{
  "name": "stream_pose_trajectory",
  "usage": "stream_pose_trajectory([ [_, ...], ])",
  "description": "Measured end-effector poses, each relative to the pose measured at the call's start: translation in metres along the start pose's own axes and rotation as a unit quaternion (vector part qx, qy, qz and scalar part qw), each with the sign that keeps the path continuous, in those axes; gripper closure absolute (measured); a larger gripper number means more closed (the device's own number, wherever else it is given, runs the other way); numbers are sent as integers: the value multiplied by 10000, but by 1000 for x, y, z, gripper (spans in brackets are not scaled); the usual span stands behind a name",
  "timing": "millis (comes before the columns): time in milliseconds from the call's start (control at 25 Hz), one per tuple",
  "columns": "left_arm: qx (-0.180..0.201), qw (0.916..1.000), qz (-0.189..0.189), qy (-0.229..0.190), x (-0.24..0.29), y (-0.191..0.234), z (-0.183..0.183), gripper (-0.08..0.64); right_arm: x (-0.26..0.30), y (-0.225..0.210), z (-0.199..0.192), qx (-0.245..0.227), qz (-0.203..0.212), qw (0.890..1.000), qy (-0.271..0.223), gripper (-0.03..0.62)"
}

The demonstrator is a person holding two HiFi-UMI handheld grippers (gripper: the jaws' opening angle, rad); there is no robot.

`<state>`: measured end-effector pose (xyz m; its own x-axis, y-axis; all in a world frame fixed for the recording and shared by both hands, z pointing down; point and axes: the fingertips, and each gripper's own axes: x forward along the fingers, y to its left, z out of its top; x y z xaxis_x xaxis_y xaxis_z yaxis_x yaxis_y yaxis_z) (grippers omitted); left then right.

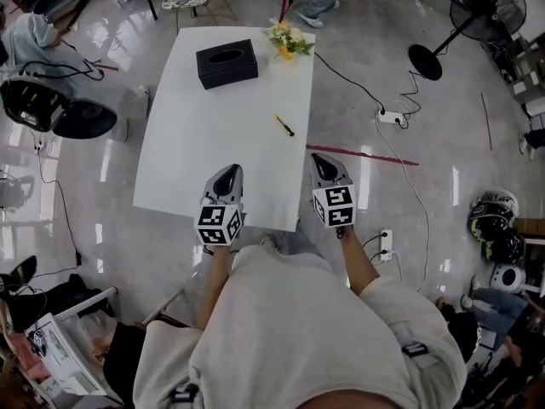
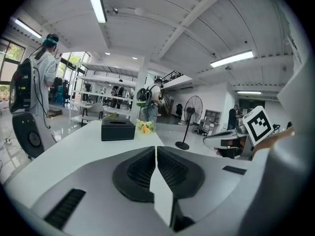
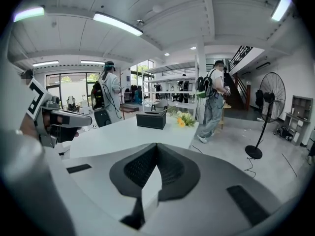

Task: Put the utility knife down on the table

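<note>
Plainly empty, left hand-held gripper [image 2: 156, 151] closed, right hand-held gripper [image 3: 157, 149] closed, utility knife [image 1: 283, 125] on table [image 1: 213, 139].

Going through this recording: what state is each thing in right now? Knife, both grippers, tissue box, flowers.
utility knife: lying flat on the table, clear of both grippers; blade too small to tell
left gripper: jaws together, empty
right gripper: jaws together, empty
tissue box: upright on the table, slot up
flowers: at the table's far edge
</note>
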<state>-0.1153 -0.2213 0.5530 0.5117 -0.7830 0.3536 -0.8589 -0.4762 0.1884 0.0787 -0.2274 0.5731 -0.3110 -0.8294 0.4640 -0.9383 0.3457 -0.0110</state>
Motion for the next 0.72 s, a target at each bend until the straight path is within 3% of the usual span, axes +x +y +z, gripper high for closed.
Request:
stream_pose_trajectory([
  [720,332,9972,-132,-663,-13,-16,52,531,-44,2,44,31,-196,9969,-755,561],
])
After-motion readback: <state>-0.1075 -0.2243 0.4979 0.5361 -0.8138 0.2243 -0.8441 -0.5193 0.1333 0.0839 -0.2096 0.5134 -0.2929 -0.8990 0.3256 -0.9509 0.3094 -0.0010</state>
